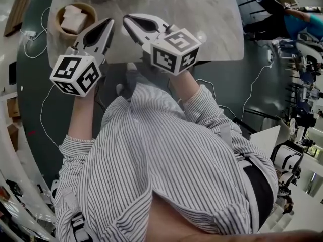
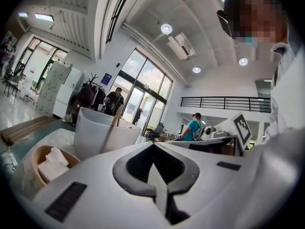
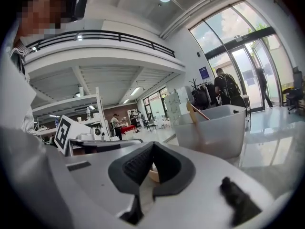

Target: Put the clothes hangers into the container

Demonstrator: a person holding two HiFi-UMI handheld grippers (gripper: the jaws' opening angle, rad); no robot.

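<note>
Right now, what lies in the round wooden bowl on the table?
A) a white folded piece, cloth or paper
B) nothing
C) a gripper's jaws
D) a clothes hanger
A: the head view shows a white folded piece resting inside the wooden bowl, with nothing else in it.

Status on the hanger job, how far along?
Done: a wooden piece, likely a hanger, stands in the white container. In hand: nothing. The left gripper and right gripper are both shut and empty, held near the person's chest. Left: no loose hangers show on the table, only a wooden bowl. It looks finished or nearly so.
</note>
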